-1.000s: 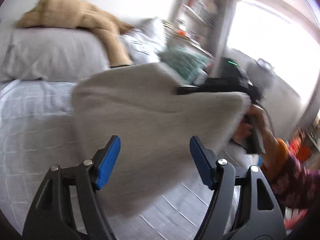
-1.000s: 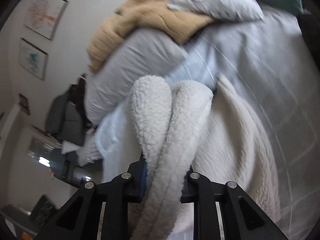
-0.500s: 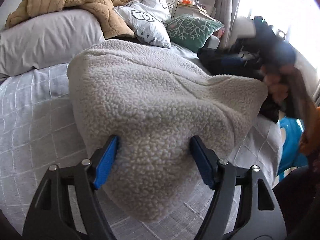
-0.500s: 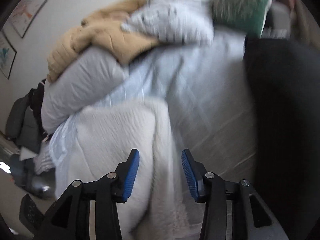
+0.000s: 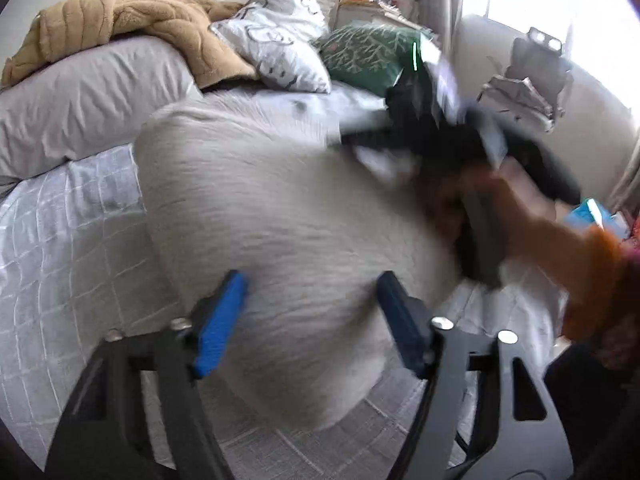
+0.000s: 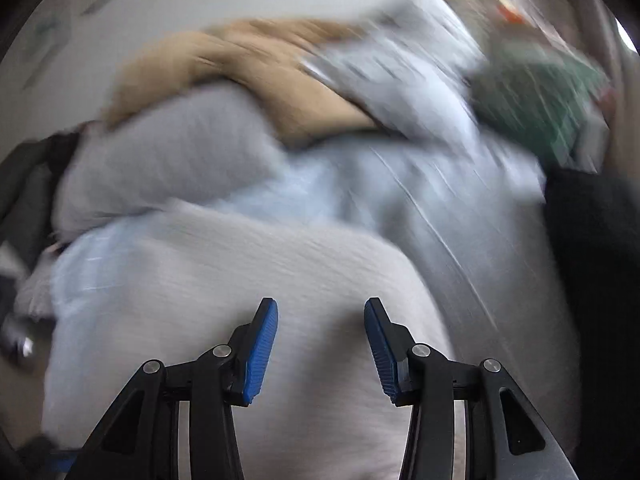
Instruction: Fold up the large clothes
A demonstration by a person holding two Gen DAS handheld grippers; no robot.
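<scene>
Cream fleece garment [image 5: 288, 208] lying folded on the grey checked bed [image 5: 60, 248], below the grey pillow [image 5: 80, 96] and tan blanket [image 5: 132, 16]. Left gripper [image 5: 310, 312] at the garment's near edge, jaws closing, fleece between the blue pads [image 5: 218, 320] but not pinched. Right gripper [image 6: 320, 340] over the garment, jaws released, gripping nothing. Right-wrist view heavily blurred. Patterned cushion [image 5: 280, 40] and green cushion [image 5: 368, 56] behind.
</scene>
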